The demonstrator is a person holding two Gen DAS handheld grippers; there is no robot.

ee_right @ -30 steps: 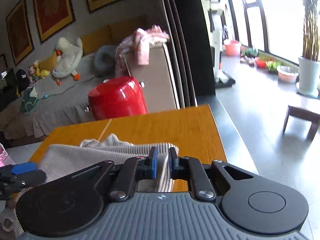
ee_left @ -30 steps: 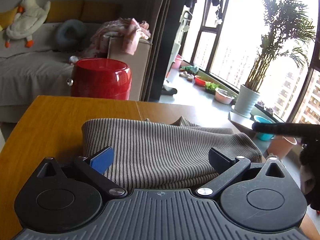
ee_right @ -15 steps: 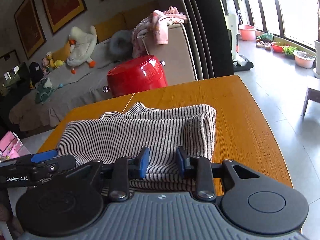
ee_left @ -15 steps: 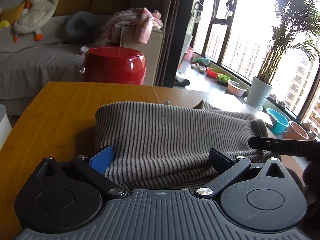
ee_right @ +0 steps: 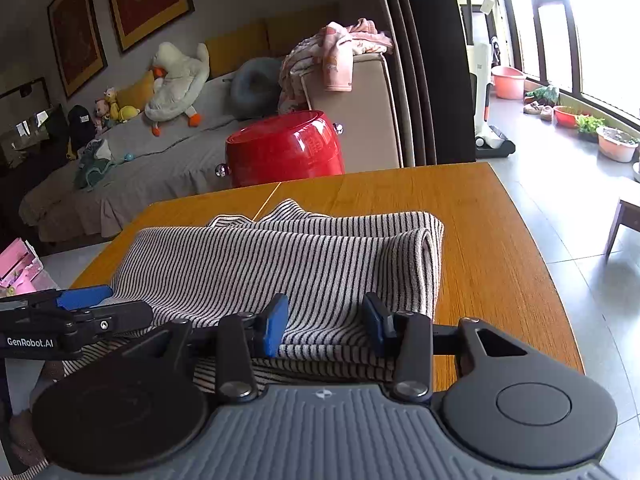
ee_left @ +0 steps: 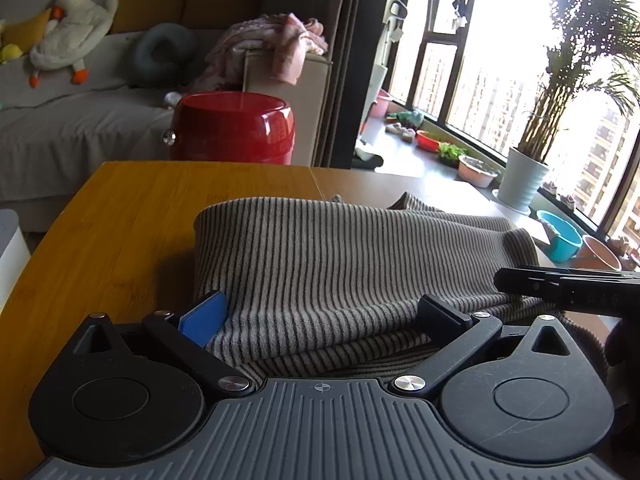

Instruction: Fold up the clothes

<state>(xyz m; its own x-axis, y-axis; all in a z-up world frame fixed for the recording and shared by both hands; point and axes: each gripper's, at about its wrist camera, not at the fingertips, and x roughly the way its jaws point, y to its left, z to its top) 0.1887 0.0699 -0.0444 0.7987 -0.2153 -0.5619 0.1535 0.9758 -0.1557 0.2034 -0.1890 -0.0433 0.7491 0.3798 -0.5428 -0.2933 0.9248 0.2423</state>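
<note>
With both tools parked low at the near edge of the cloth, nothing pinched in either. Left hand-held gripper [ee_left: 320, 316]: blue-padded fingers spread wide, straddling the near hem without clamping it. Right hand-held gripper [ee_right: 326, 322]: pads parted to a middling gap, striped cloth lying between them but not squeezed.

Just beyond the fingers, a grey-and-cream striped knit garment [ee_right: 280, 264], lying on the orange-brown wooden table [ee_right: 488, 240] toward its near edge. Already doubled over into a broad band of several layers, with a rounded roll at its right end and a soft rounded fold at its left. Near hem stacked in visible plies; a small peak of fabric poking out along the far side, so not quite square. Surface mostly smooth, a few shallow ripples near the right-hand tool.

By these views, well folded: fits either a finished bundle just let go, or a pause ahead of one more fold. Cannot tell which.

Farther off, a glossy red round stool [ee_right: 286, 152] behind the table.
</note>
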